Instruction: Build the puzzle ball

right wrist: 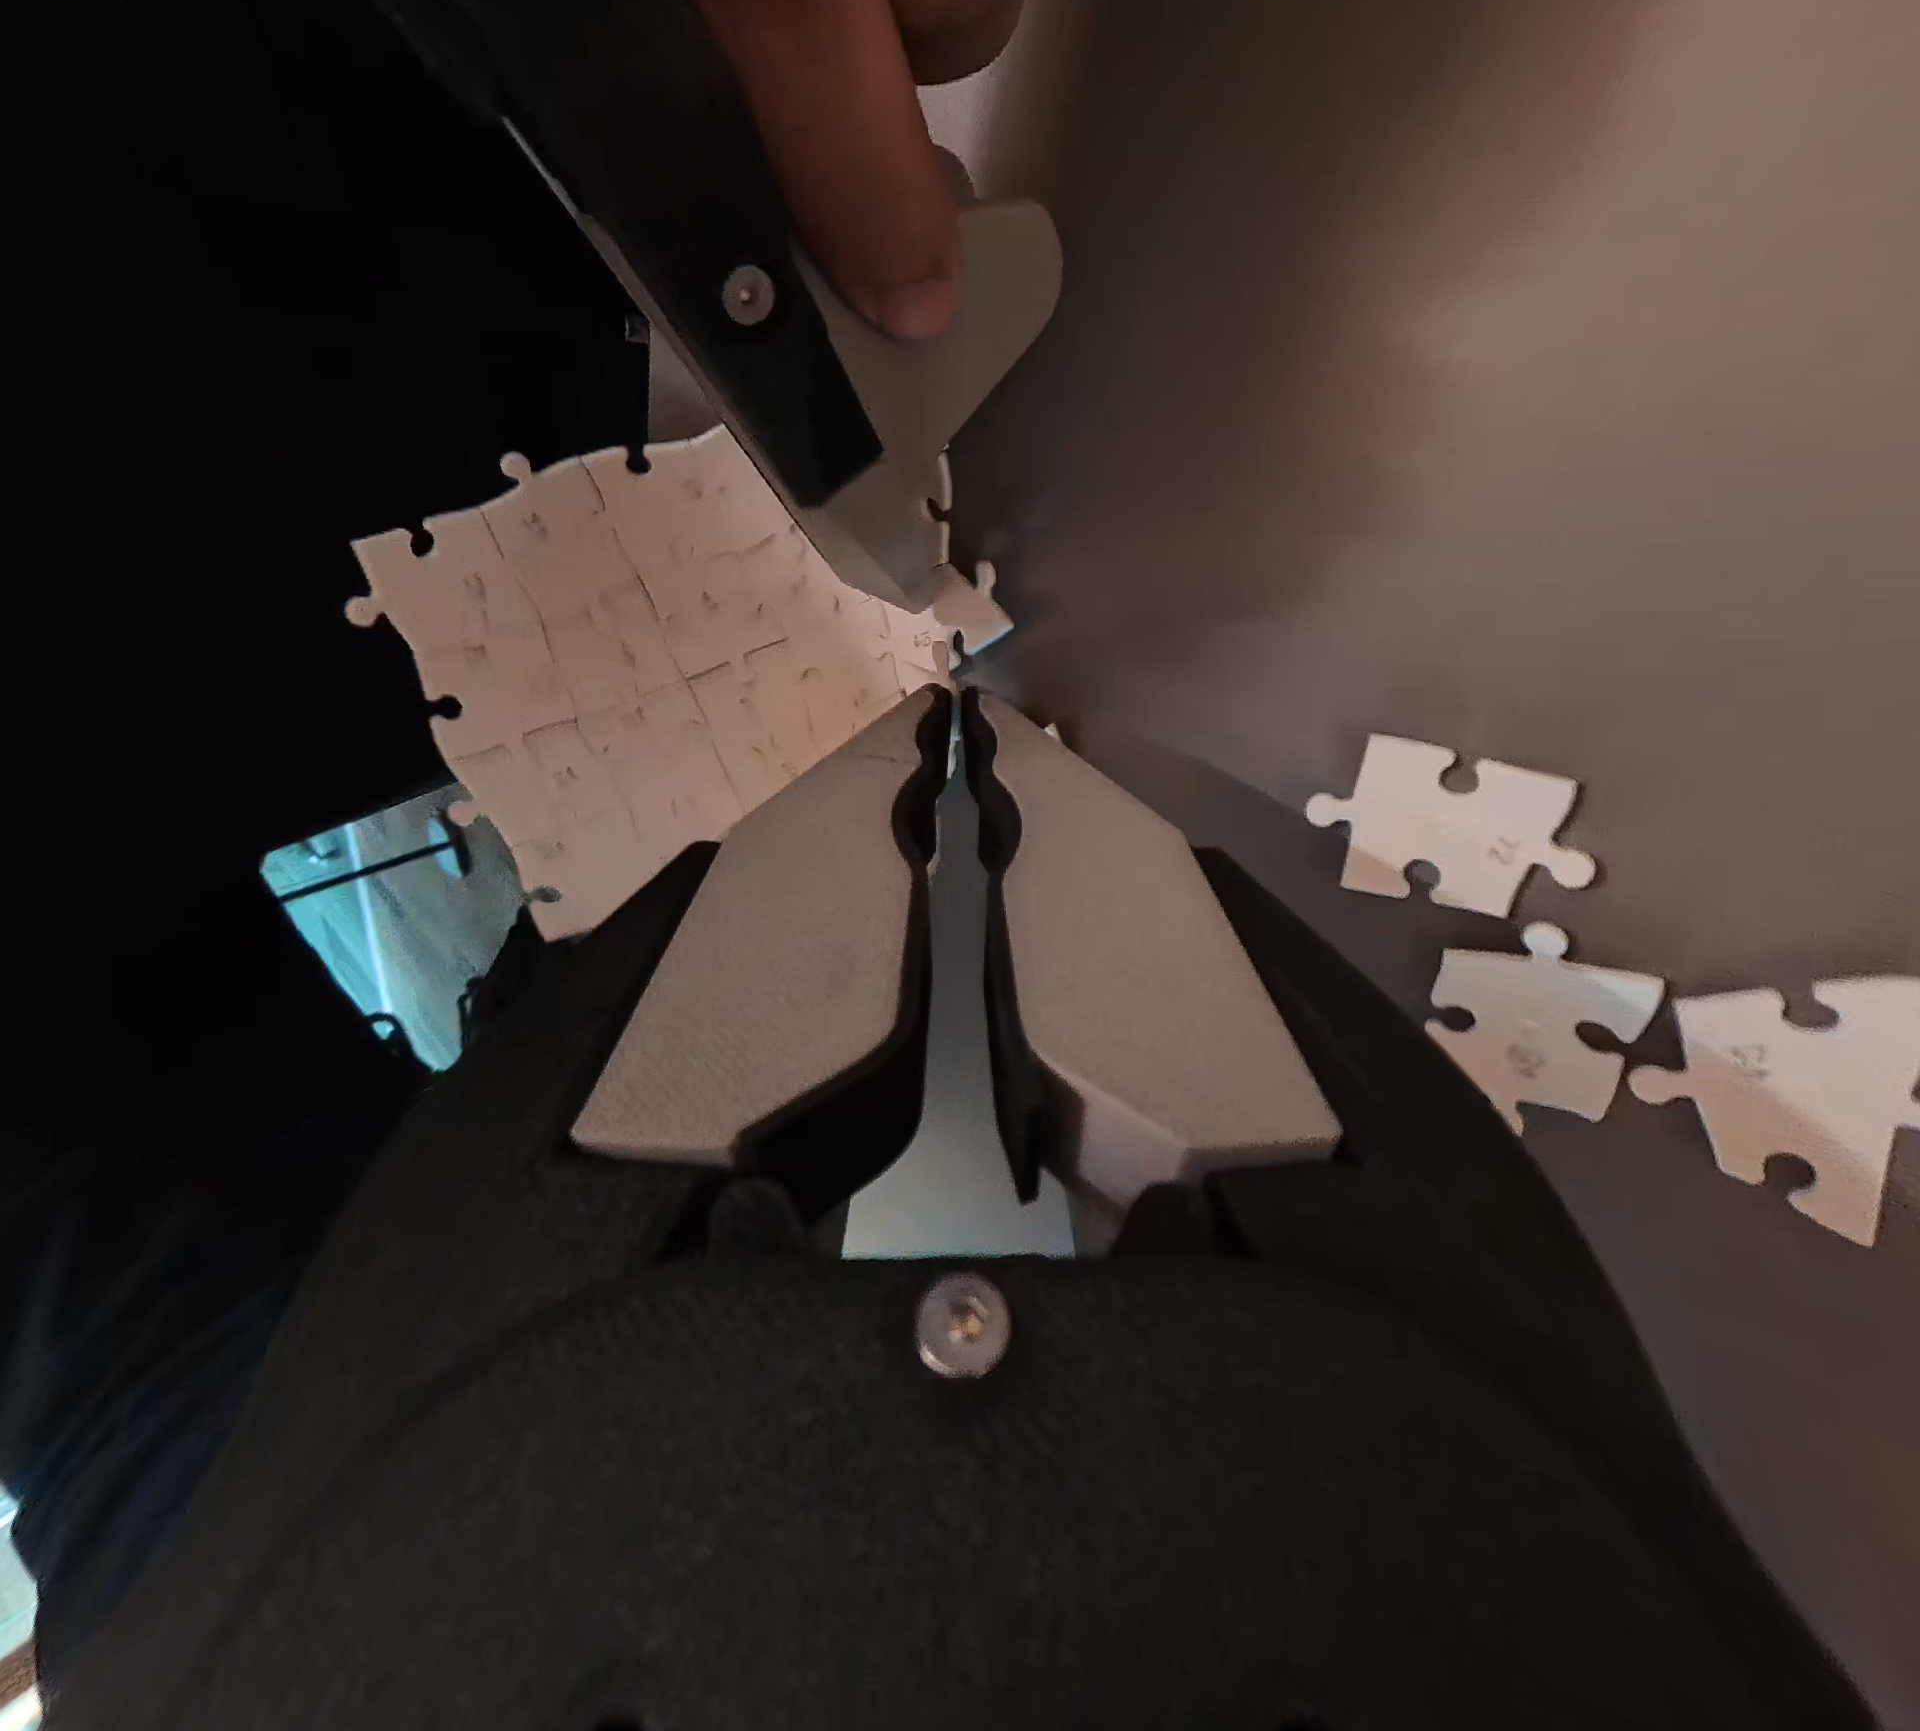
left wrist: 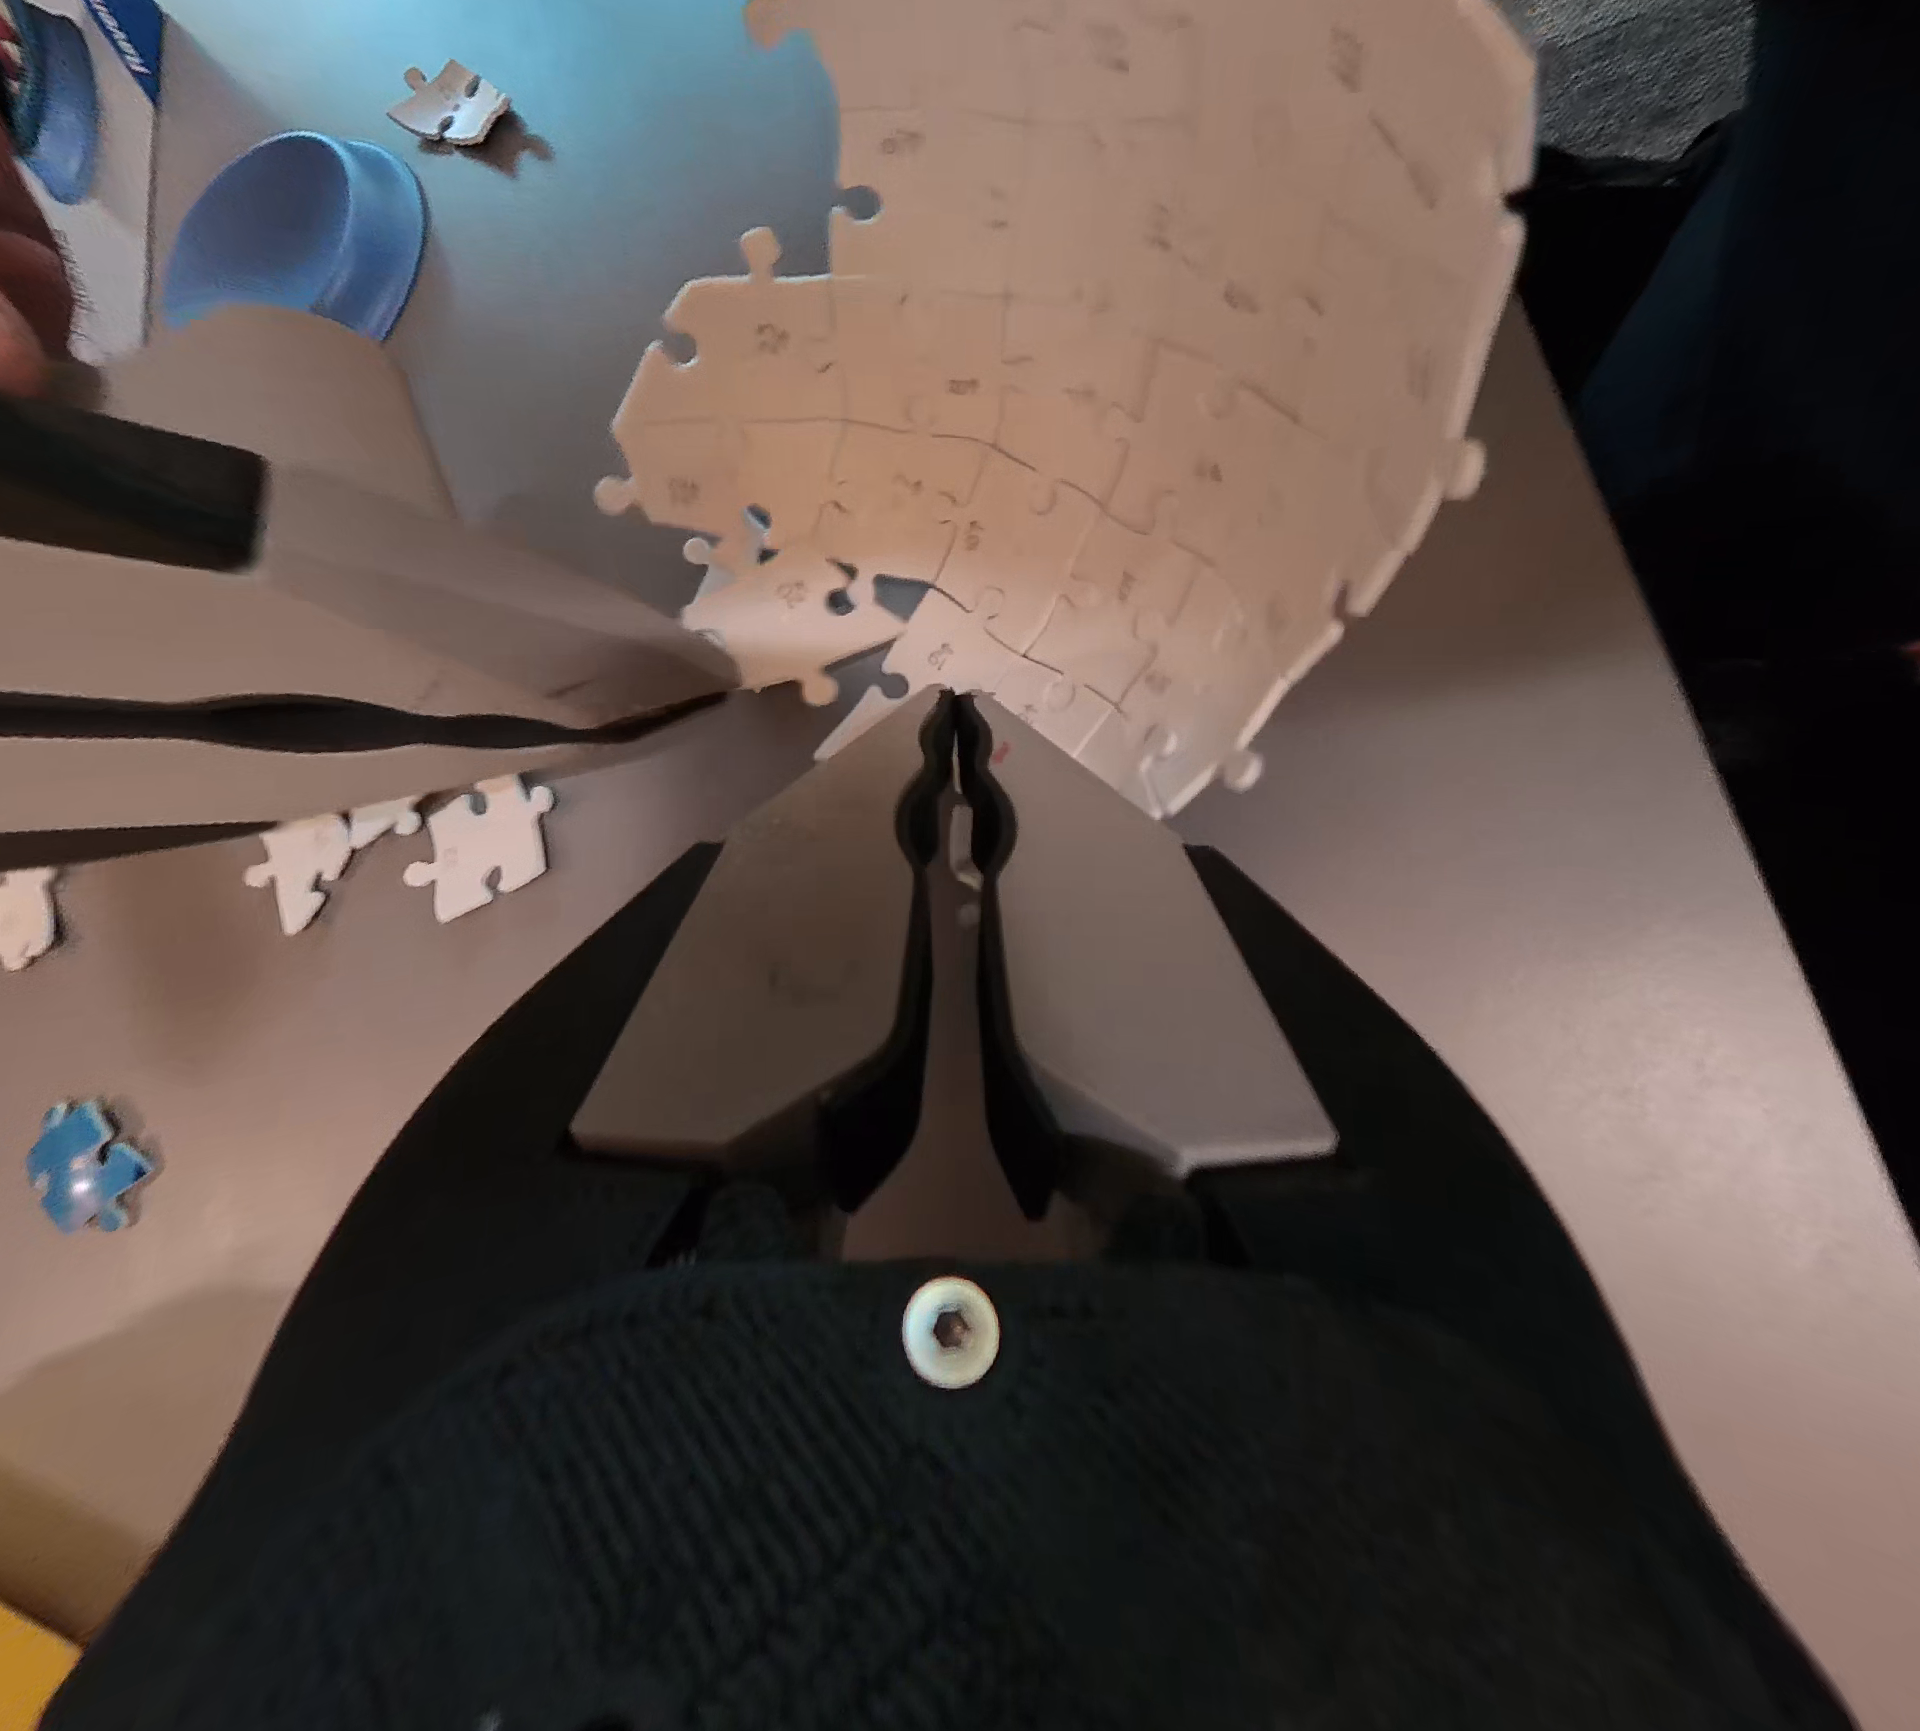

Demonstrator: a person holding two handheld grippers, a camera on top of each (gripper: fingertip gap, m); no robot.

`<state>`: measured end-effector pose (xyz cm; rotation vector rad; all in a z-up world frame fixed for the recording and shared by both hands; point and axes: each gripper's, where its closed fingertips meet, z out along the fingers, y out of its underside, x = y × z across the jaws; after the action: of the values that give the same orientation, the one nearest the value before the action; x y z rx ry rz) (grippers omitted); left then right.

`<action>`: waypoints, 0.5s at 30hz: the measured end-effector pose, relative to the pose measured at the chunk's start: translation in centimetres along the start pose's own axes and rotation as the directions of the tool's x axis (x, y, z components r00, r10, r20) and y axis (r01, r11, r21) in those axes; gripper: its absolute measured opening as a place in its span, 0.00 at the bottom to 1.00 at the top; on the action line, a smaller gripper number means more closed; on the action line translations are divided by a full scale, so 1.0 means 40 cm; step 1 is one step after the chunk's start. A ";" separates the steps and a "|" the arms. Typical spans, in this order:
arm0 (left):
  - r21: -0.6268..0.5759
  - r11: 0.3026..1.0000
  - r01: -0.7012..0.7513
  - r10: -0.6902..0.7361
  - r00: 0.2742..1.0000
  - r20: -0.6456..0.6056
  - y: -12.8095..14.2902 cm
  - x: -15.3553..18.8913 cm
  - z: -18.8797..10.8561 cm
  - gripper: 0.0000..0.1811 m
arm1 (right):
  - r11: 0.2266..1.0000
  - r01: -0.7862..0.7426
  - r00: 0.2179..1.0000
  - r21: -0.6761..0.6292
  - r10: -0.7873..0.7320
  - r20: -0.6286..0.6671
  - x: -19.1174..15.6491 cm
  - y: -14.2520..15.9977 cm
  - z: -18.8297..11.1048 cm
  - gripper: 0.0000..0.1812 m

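The half-built puzzle ball [left wrist: 1091,279] is a curved white shell seen from its inner side, held above the grey table; it also shows in the right wrist view [right wrist: 623,642]. My left gripper [left wrist: 951,707] is shut on the shell's lower edge, and it comes in from the top in the right wrist view [right wrist: 920,595]. My right gripper [right wrist: 958,699] is shut on a loose white piece [right wrist: 977,616], held against the shell's edge. In the left wrist view the right gripper [left wrist: 727,689] comes in from the left with that piece [left wrist: 784,606] at its tips.
Loose white pieces [left wrist: 478,840] [right wrist: 1455,829] lie on the table [left wrist: 1403,954], and a blue-faced piece [left wrist: 88,1162] lies at the left. A blue round stand [left wrist: 301,237] and the puzzle box [left wrist: 73,19] sit far left. The table edge runs down the right. A hand [right wrist: 831,71] holds the left gripper. The gap from one gripper's tips to the other's is roughly 4 cm.
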<state>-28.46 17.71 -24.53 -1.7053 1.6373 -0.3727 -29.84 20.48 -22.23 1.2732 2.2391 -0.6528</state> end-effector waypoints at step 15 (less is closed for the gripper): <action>0.035 0.992 -0.123 0.124 0.992 -0.028 0.006 0.022 -0.016 0.00 | 0.995 -0.090 0.993 -0.038 0.093 0.079 0.001 0.004 0.057 0.00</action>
<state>-28.93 16.71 -24.50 -1.5725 1.7391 -0.3646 -29.34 19.17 -24.02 1.3013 2.1049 -0.6176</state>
